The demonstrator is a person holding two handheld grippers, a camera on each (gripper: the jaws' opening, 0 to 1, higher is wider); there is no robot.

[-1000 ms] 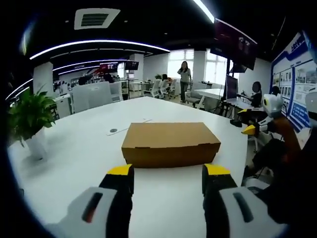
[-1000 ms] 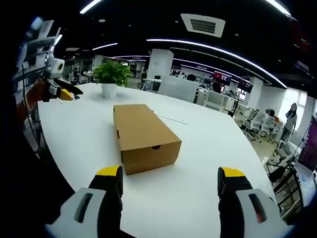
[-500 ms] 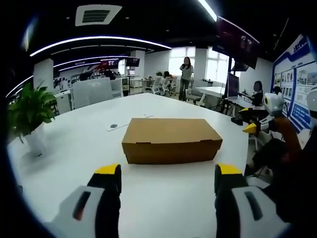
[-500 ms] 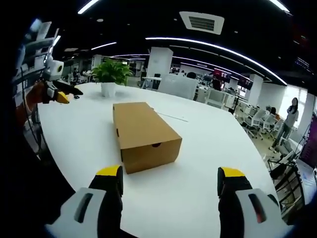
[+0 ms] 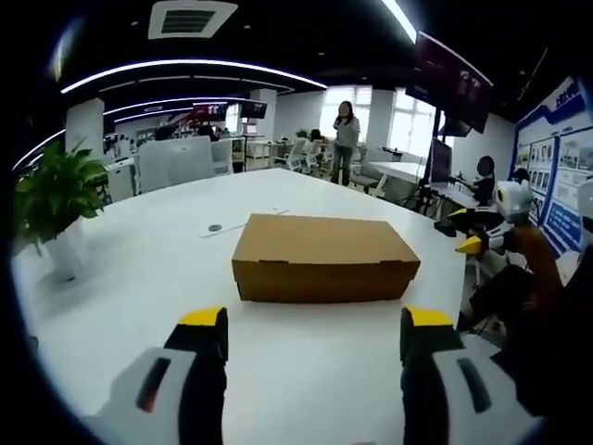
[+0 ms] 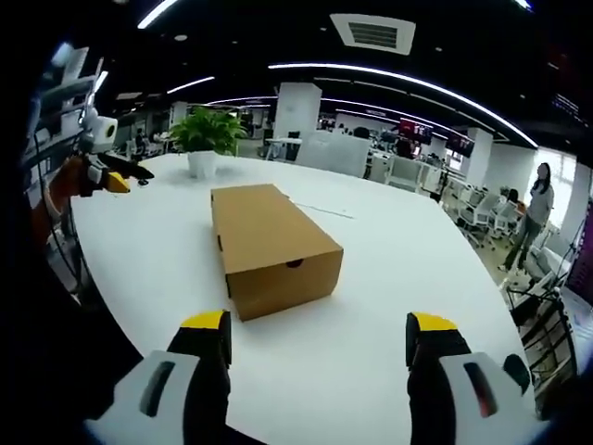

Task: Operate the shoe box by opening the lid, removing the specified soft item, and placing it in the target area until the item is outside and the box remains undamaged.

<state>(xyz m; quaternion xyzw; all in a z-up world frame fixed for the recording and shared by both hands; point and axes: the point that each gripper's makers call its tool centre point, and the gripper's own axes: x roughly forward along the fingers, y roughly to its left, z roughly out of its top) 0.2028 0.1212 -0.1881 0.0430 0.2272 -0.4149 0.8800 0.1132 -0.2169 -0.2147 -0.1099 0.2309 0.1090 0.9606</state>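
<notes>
Shoe box (image 5: 324, 257) lies closed on the white table (image 5: 139, 278) — lid down, long side facing the left hand-held gripper (image 5: 315, 336), just past its tips at 12 o'clock. That gripper's jaws stand wide apart, empty. From the right hand-held gripper (image 6: 320, 338), also spread wide and holding nothing, the box's short end faces it at 11 o'clock — a potted plant (image 6: 206, 139) stands beyond.

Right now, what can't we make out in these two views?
- What lies inside the box: its lid is shut in both views, so the soft item is hidden.
- The box's far long side: turned away in the left gripper view.
- The small dark thing on the table: too small to name.
- The plant's pot: partly cut by the left gripper view's edge.
</notes>
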